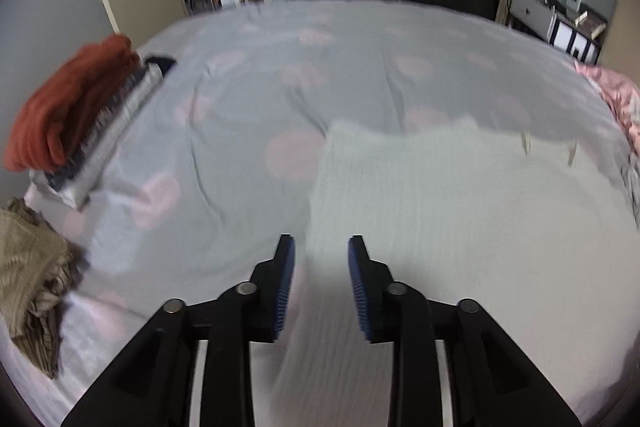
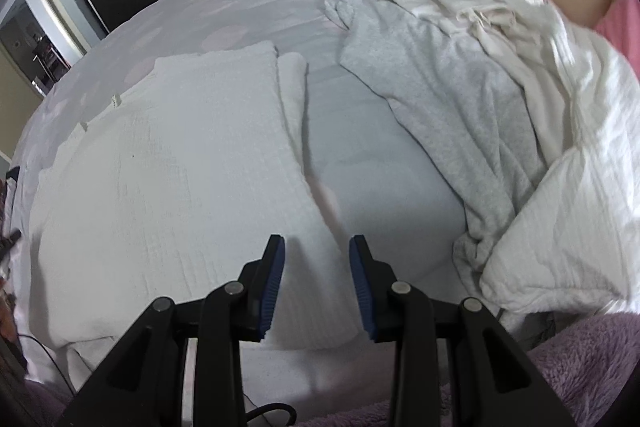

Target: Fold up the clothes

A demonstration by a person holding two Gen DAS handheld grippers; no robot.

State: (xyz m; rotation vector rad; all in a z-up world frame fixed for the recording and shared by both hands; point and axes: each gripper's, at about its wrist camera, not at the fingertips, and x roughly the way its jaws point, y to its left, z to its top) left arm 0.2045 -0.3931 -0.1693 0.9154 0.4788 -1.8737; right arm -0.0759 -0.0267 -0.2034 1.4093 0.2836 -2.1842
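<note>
We look down over a wide bed (image 1: 360,39) with a grey cover dotted in pale pink, which fills both wrist views. The largest thing on it is a white ribbed garment (image 2: 168,163), laid flat and partly folded, its long axis running from the near edge toward the far side. To its right in the right wrist view lies an unfolded heap: a grey sweatshirt (image 2: 452,99) draped against crumpled white clothes (image 2: 560,107). At the far left in the left wrist view sits a stack of folded clothes (image 1: 96,131) with a rust-red piece on top, and near it a loose tan garment (image 1: 32,267).

Our left gripper (image 1: 320,283) hangs over the near left edge of the white garment, jaws standing apart with nothing between them. Our right gripper (image 2: 316,283) hangs over its near right edge, jaws likewise apart and holding nothing.

The garment stretches away from both pairs of jaws, one at each near corner, so neither hand is clearly closer. We judge the next fold would carry the near end toward the far end. There are no containers in view.
</note>
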